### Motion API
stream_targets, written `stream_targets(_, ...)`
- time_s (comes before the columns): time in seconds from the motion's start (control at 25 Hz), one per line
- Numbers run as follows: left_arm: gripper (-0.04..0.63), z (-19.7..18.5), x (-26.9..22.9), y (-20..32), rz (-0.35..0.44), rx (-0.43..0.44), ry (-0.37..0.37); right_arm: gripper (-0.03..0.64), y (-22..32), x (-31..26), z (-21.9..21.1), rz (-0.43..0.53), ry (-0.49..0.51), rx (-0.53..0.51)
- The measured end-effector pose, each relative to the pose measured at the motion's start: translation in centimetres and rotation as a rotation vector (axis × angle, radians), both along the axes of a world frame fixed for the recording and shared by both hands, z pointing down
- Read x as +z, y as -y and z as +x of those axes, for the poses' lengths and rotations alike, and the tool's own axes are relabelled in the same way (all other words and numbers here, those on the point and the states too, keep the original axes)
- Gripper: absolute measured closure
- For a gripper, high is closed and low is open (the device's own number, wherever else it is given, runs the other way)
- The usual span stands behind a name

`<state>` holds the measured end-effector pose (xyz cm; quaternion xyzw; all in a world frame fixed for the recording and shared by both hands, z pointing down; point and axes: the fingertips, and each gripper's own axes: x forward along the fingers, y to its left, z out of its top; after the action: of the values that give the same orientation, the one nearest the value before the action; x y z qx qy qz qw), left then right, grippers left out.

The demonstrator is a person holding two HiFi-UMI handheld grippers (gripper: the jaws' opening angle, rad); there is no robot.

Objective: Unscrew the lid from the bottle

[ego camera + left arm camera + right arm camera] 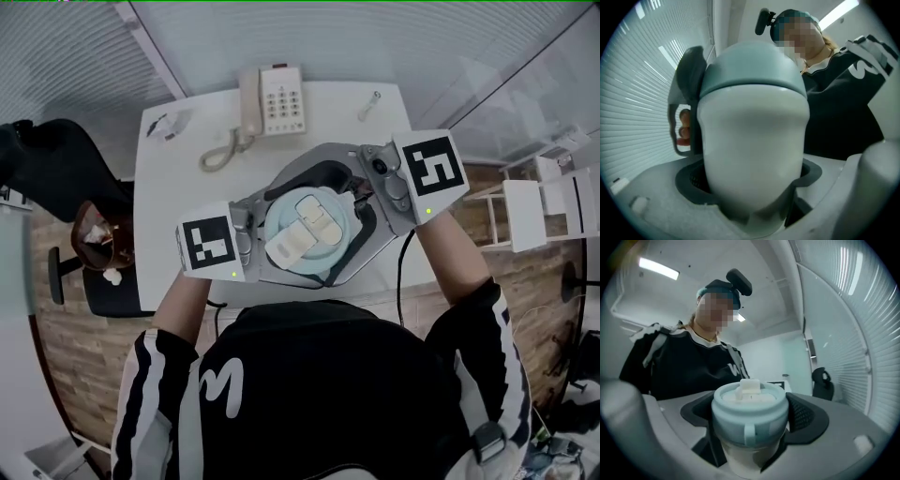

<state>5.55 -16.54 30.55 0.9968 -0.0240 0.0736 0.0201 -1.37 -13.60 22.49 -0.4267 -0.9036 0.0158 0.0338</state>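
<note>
Clamping bottle (754, 145), left gripper (753, 201); right gripper (750, 430) around pale-blue lid (749, 409).

The bottle (754, 154) is creamy white and its lid (309, 230) pale blue. The left gripper (752, 208) and right gripper (750, 446) are grey, with black-and-white square markers. The desk (187, 178) is white.

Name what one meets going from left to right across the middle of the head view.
black chair → marker cube of the left claw → light blue lid of the bottle → marker cube of the right claw
</note>
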Motion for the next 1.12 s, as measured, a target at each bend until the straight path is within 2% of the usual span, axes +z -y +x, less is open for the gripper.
stream_targets(0.12,0.146,0.2,-0.5,-1.8,-0.022,0.042,-0.025,0.161,-1.8,-0.5,0.3,0.002,-0.026,-0.158)
stream_targets(0.16,0.146,0.0,-0.6,-2.0,-0.02,0.034,-0.033,0.161,-2.1,-0.5,0.1,0.005,-0.033,-0.17)
stream_targets(0.24,0.146,-0.9,-0.7,-1.8,-0.006,-0.02,-0.04,0.161,-2.2,-0.6,-0.9,0.007,-0.039,-0.123)
stream_targets(0.32,0.147,-2.4,-0.7,-0.7,0.023,-0.131,-0.044,0.16,-1.5,-0.9,-2.3,0.022,-0.001,0.013)
stream_targets(0.44,0.147,-5.0,-0.8,0.8,0.052,-0.315,-0.051,0.161,0.4,-2.5,-3.7,0.02,0.112,0.323)
stream_targets(0.56,0.147,-7.5,-1.0,1.8,0.086,-0.491,-0.047,0.158,1.6,-4.4,-3.9,-0.041,0.197,0.638)
stream_targets(0.64,0.147,-8.9,-1.3,2.2,0.076,-0.585,-0.071,0.16,1.9,-4.6,-4.1,-0.052,0.199,0.841)
stream_targets(0.72,0.147,-10.0,-1.4,2.5,0.074,-0.656,-0.081,0.16,1.8,-3.7,-4.7,-0.024,0.179,0.999)
stream_targets(0.92,0.147,-11.5,-0.4,2.2,0.092,-0.77,-0.058,0.16,-0.9,-1.5,-8.3,0.038,0.152,1.161)
stream_targets(1.04,0.147,-11.7,0.2,1.8,0.063,-0.796,-0.07,0.163,-0.6,-0.4,-8.8,0.057,0.143,1.242)
stream_targets(1.12,0.147,-11.7,0.8,1.6,0.061,-0.812,-0.054,0.197,0.1,0.2,-8.9,0.063,0.132,1.3)
